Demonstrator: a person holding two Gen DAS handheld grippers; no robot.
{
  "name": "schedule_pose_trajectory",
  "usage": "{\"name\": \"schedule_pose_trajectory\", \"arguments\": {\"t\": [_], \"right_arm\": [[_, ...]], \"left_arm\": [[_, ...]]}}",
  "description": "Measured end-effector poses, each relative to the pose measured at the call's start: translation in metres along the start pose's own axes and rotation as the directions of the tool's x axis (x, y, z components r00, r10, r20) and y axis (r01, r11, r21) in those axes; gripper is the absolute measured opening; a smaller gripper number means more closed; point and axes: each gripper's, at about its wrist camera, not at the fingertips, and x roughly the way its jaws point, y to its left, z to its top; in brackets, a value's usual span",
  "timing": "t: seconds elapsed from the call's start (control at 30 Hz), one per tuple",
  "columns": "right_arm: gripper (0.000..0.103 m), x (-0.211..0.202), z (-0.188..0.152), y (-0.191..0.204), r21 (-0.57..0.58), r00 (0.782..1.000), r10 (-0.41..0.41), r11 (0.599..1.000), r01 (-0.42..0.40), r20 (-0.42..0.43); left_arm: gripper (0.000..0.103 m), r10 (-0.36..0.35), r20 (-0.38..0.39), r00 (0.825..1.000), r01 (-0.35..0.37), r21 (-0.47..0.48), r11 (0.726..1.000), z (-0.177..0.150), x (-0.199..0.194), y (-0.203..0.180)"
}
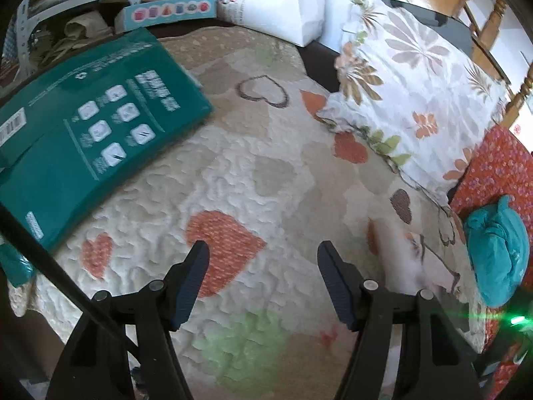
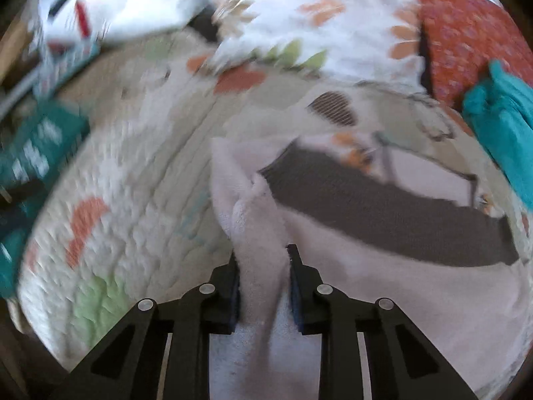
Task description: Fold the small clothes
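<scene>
Though blurred in the right wrist view, plainly shows the right hand-held gripper (image 2: 263, 260) drawn narrow, pads pressing from both sides on a raised fold of the pale pink fleecy garment (image 2: 256, 220). Lifts that fold into a ridge between the fingers. Leaves the rest of the garment spread to the right on the quilted heart-print cover (image 2: 133, 173), with a dark grey-brown panel (image 2: 366, 200) across its middle and a small print near the far edge, too smeared to read.

Seen from the left wrist: left hand-held gripper (image 1: 263, 256) held wide, nothing between the fingers, hovering over an orange heart on the cover, apart from the garment. Catches the pale garment only as a blurred patch at lower right.

Farther off: teal box (image 1: 93, 140) lying flat on the cover's left side; floral pillow (image 1: 416, 100) at the far right; bunched teal cloth (image 1: 499, 253) on a red flowered fabric (image 1: 499, 173), just beside the pink garment's far edge. White bag (image 1: 283, 0) beyond the cover.
</scene>
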Motion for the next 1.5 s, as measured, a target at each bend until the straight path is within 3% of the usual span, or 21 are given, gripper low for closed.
{"name": "schedule_pose_trajectory", "arguments": {"t": [0.1, 0.3, 0.47, 0.53, 0.6, 0.7, 0.77, 0.83, 0.9, 1.0, 1.03, 1.1, 1.17, 1.2, 1.27, 1.3, 1.33, 1.4, 1.43, 1.47, 1.5], "right_arm": [[0.025, -0.034, 0.001, -0.059, 0.095, 0.998, 0.016, 0.995, -0.021, 0.055], [0.025, -0.078, -0.042, -0.210, 0.322, 0.992, -0.102, 0.944, 0.073, 0.075], [0.027, -0.061, -0.099, -0.293, 0.459, 0.987, -0.157, 0.875, 0.153, -0.030], [0.035, -0.062, -0.112, -0.314, 0.514, 0.992, -0.123, 0.851, 0.109, -0.007], [0.046, -0.080, -0.119, -0.327, 0.566, 0.990, -0.135, 0.819, 0.093, 0.033], [0.046, -0.104, -0.114, -0.338, 0.587, 0.985, -0.162, 0.804, 0.101, 0.052], [0.046, -0.111, -0.095, -0.345, 0.562, 0.980, -0.188, 0.818, 0.124, 0.059], [0.046, -0.111, -0.073, -0.358, 0.579, 0.978, -0.208, 0.801, 0.151, 0.033], [0.046, -0.115, -0.064, -0.369, 0.620, 0.985, -0.162, 0.779, 0.095, 0.052], [0.045, -0.134, -0.069, -0.340, 0.557, 0.978, -0.120, 0.830, 0.004, 0.172], [0.041, -0.136, -0.073, -0.324, 0.518, 0.977, -0.072, 0.854, -0.043, 0.200], [0.012, -0.127, -0.082, -0.301, 0.460, 0.974, 0.077, 0.872, -0.169, 0.212], [0.011, -0.115, -0.094, -0.282, 0.421, 0.963, 0.179, 0.872, -0.250, 0.199], [0.010, -0.106, -0.100, -0.275, 0.402, 0.969, 0.179, 0.885, -0.235, 0.172], [0.010, -0.090, -0.110, -0.273, 0.404, 0.994, 0.075, 0.909, -0.102, 0.081], [0.005, -0.082, -0.115, -0.278, 0.412, 1.000, -0.016, 0.911, 0.006, 0.022], [0.003, -0.078, -0.120, -0.285, 0.406, 0.991, -0.131, 0.905, 0.129, -0.024], [0.003, -0.077, -0.125, -0.295, 0.372, 0.934, -0.344, 0.859, 0.353, -0.091], [0.003, -0.078, -0.127, -0.300, 0.367, 0.903, -0.415, 0.827, 0.425, -0.111], [0.003, -0.082, -0.129, -0.308, 0.382, 0.878, -0.463, 0.795, 0.472, -0.121], [0.003, -0.085, -0.130, -0.314, 0.404, 0.876, -0.467, 0.783, 0.473, -0.120]], "left_arm": [[0.066, -0.036, -0.001, 0.999, 0.036, 0.061, 0.998, -0.009, -0.001, -0.029], [0.066, -0.121, -0.043, 0.992, 0.128, 0.212, 0.969, -0.037, 0.002, -0.101], [0.066, -0.168, -0.122, 0.978, 0.202, 0.366, 0.908, -0.082, 0.012, -0.162], [0.066, -0.177, -0.157, 0.972, 0.228, 0.424, 0.876, -0.103, 0.014, -0.185], [0.066, -0.202, -0.200, 0.959, 0.272, 0.438, 0.857, -0.117, 0.016, -0.198], [0.066, -0.253, -0.277, 0.927, 0.359, 0.457, 0.814, -0.138, 0.015, -0.216], [0.066, -0.261, -0.282, 0.923, 0.373, 0.491, 0.787, -0.150, 0.013, -0.227], [0.066, -0.258, -0.274, 0.926, 0.367, 0.507, 0.780, -0.156, 0.012, -0.233], [0.066, -0.260, -0.267, 0.928, 0.364, 0.502, 0.784, -0.158, 0.012, -0.236], [0.066, -0.270, -0.258, 0.928, 0.366, 0.481, 0.797, -0.157, 0.011, -0.234], [0.066, -0.266, -0.259, 0.928, 0.363, 0.481, 0.798, -0.156, 0.012, -0.235], [0.066, -0.262, -0.271, 0.926, 0.367, 0.484, 0.795, -0.157, 0.016, -0.239], [0.066, -0.258, -0.295, 0.920, 0.377, 0.487, 0.788, -0.163, 0.021, -0.244], [0.066, -0.257, -0.302, 0.918, 0.381, 0.488, 0.786, -0.166, 0.022, -0.245], [0.066, -0.247, -0.323, 0.913, 0.387, 0.499, 0.776, -0.176, 0.027, -0.253], [0.066, -0.240, -0.333, 0.912, 0.388, 0.507, 0.770, -0.181, 0.030, -0.257], [0.067, -0.229, -0.345, 0.910, 0.388, 0.520, 0.761, -0.188, 0.033, -0.262], [0.068, -0.200, -0.354, 0.914, 0.375, 0.548, 0.748, -0.199, 0.039, -0.270], [0.068, -0.179, -0.346, 0.921, 0.357, 0.564, 0.744, -0.204, 0.041, -0.273], [0.069, -0.162, -0.334, 0.929, 0.339, 0.583, 0.739, -0.208, 0.042, -0.275], [0.070, -0.157, -0.329, 0.931, 0.332, 0.590, 0.736, -0.209, 0.042, -0.276]]}}
